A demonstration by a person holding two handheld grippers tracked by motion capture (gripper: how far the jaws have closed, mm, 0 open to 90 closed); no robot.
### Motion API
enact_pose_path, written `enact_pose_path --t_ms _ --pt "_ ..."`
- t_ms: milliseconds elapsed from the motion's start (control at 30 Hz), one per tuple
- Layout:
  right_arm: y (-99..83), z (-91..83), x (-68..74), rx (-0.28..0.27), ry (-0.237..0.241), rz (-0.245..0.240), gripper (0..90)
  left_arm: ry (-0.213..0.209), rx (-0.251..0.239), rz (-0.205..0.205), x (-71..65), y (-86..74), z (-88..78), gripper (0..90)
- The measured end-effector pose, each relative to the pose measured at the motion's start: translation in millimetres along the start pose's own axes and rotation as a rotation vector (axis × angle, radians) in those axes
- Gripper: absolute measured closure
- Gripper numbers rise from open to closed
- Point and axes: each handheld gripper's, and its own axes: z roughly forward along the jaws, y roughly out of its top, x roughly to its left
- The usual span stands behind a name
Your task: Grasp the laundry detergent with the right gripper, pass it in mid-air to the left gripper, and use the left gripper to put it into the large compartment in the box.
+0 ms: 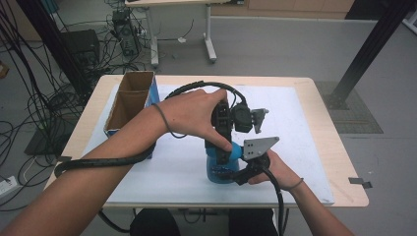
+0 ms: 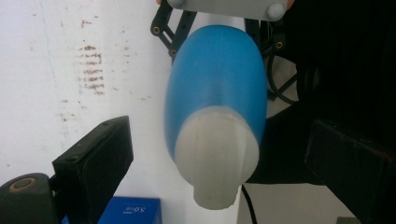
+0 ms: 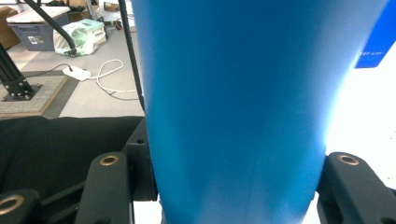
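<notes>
Blue plastic bottle: stands upright on the white sheet that covers the bench, near the front edge, a little right of its middle; white ribbed cap on top.
Right gripper: jaws clamped on the bottle's lower body, one from each side; in the right gripper view the blue wall fills the gap from pad to pad.
Left gripper: comes down from above the cap; in the left gripper view its jaws stand wide, one on each side of the cap and apart from it, so nothing is held.
Handling, as a judgement: stiff moulded plastic, smooth and probably slippery; likely light, though how full it is cannot be told. The rounded body could twist within a grip, so the low hold should stay firm.
Where to take hold: the cap's ribs give the best purchase for the left jaws; close squarely across it, not on the sloping blue shoulder just below.
Step in hand: looks like steadying the bottle low while the cap is about to be gripped.
Cardboard box: open, with blue sides, at the bench's far left corner, well apart from the bottle.
Cable: trails from the left gripper across the left forearm; it could drag as the wrist turns.
In the way: nothing stands between the open jaws and the cap; the two grippers work close together and could knock.
</notes>
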Motion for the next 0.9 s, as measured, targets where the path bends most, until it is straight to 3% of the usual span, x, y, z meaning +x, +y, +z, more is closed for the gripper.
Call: enact_pose_path --t_ms 900 --pt "-4.4 -3.0 -0.2 -0.007 -0.015 0.012 42.3 0.002 -0.019 -0.017 6.4 -5.8 -0.6 8.2"
